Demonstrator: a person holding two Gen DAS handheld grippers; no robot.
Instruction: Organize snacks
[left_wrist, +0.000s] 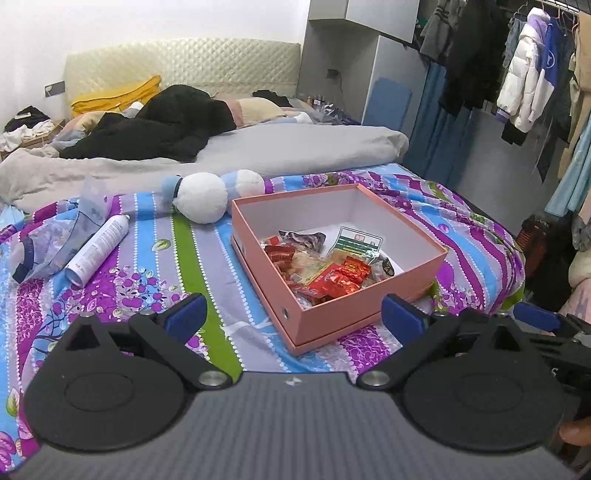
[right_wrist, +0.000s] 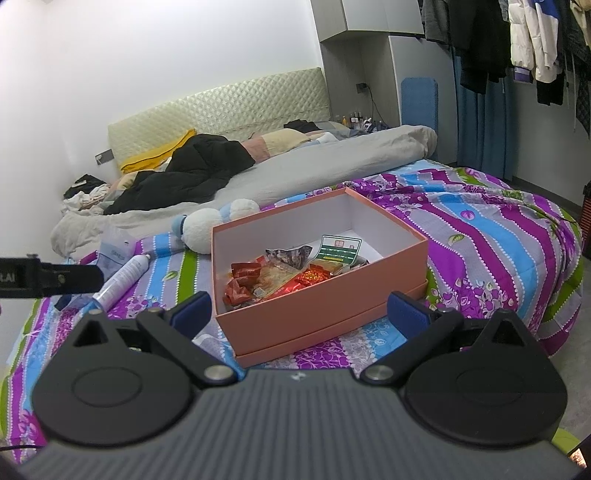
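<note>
1. On a bed with a striped floral bedspread (left_wrist: 155, 258): a salmon-pink box (left_wrist: 369, 306), lid off, white inside, seated in what looks like its own upturned lid.
2. Inside the box, a loose heap of snack packets (left_wrist: 325, 269): red wrappers nearest, a dark crinkled packet and a green-and-white pack further back. Heaped toward the near corner; far half of the box floor bare.
3. Left of the box, well apart: a white spray can (left_wrist: 99, 251) lying on its side, next to a translucent bluish bag (left_wrist: 55, 236). Behind the box, a white-and-blue plush toy (left_wrist: 207, 195) close by its far corner.
4. Left gripper (left_wrist: 291, 314): blue-padded fingers spread wide, holding nothing, hovering short of the box's near corner.
5. Right gripper (right_wrist: 299, 310): likewise spread wide and empty, facing the box's long side.
6. No loose snacks visible on the bedspread.
7. Likely step: collecting appears done; tidying the heap or closing the box remains.
8. Next move probably calls for lowering one gripper into the box, then pinching a single wrapper by its edge without dragging its neighbours.
</note>
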